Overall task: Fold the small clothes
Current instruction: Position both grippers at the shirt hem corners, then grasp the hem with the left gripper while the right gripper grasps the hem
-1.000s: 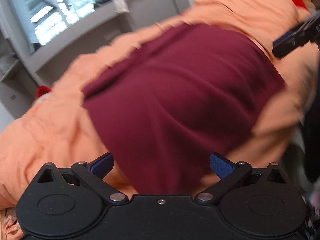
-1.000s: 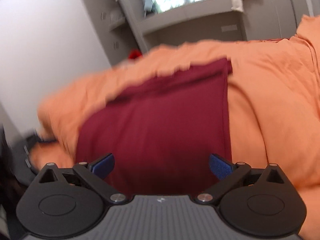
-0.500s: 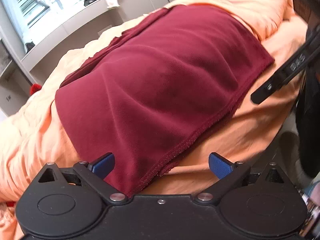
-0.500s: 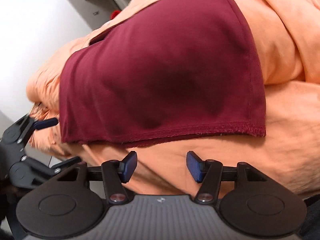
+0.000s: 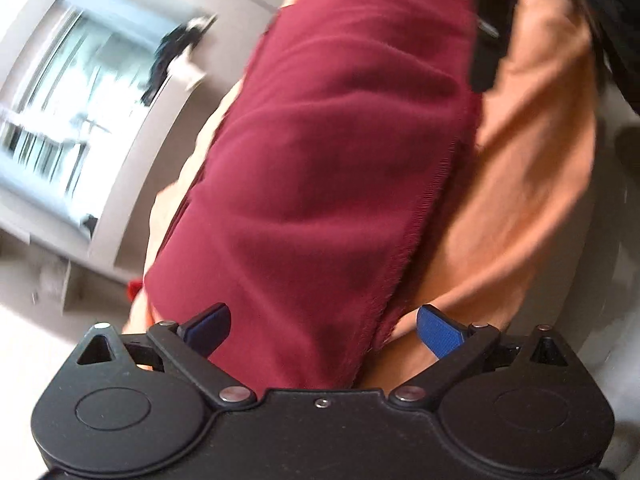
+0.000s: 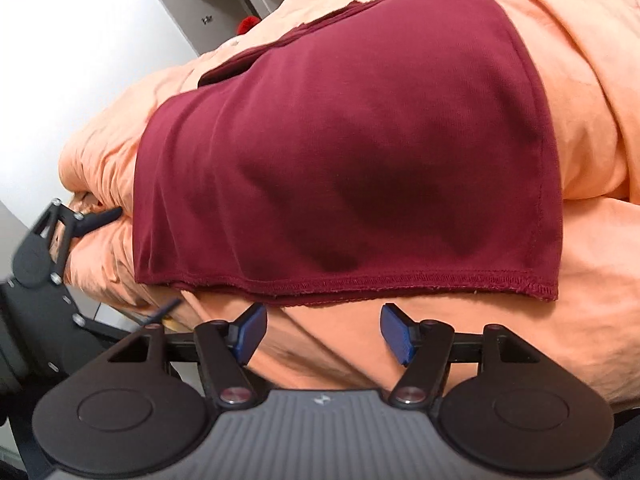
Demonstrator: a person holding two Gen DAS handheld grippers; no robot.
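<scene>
A maroon garment [image 6: 348,152] lies spread flat on orange bedding [image 6: 600,128]. Its stitched hem runs just above my right gripper [image 6: 324,332], whose jaws are opening. Only orange bedding shows between the right gripper's blue pads [image 6: 398,334]. In the left wrist view the picture is rolled, and the garment [image 5: 320,160] runs up from my left gripper [image 5: 322,332]. That gripper stands wide open with the garment's near corner between its fingers, untouched by the pads. The right wrist view shows my left gripper [image 6: 130,265] at the garment's left edge.
Grey cabinets and a shelf [image 6: 224,4] stand behind the bed, beside a white wall [image 6: 60,60]. A bright window [image 5: 68,100] with dark clothes on its sill is blurred. A small red object [image 6: 248,24] sits past the bedding. A dark blurred shape [image 5: 484,56] crosses the garment's upper right.
Both grippers have sunk toward the garment's near hem. The left view has rolled, so the garment now runs upright. The right jaws narrowed from wide open, then widened slightly.
</scene>
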